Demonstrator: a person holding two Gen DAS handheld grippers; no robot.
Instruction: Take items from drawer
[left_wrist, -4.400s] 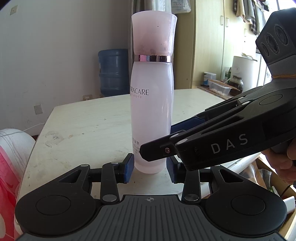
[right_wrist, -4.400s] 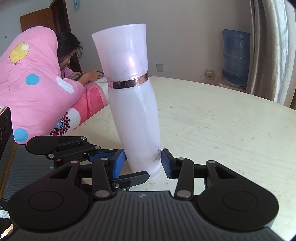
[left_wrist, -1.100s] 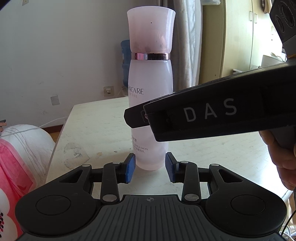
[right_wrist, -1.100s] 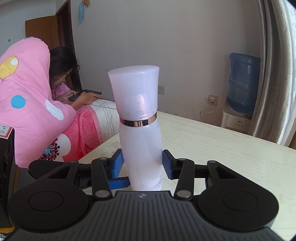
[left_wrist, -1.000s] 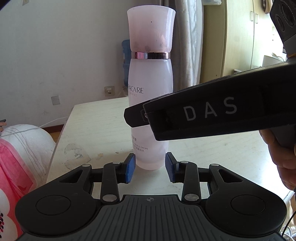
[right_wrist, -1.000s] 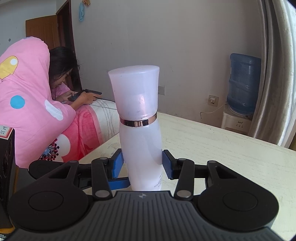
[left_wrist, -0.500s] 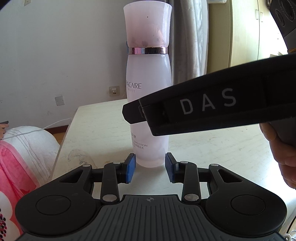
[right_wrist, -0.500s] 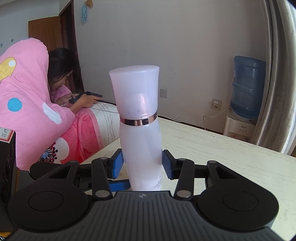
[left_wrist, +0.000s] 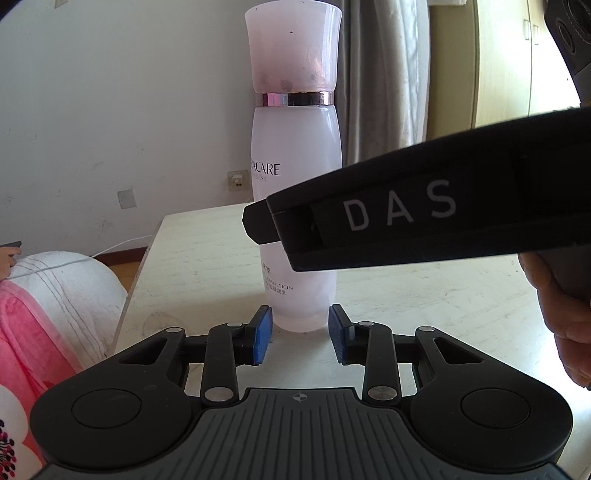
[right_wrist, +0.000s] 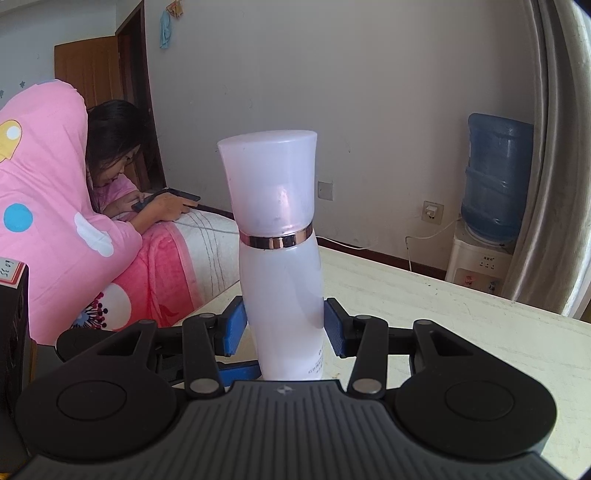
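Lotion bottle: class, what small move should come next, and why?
Probably lower it straight down to stand on the table. The lotion bottle is upright, the right gripper clamps its body, the left gripper pinches its base, and tabletop lies just beneath.

Pale pink bottle (left_wrist: 295, 147), chrome band.
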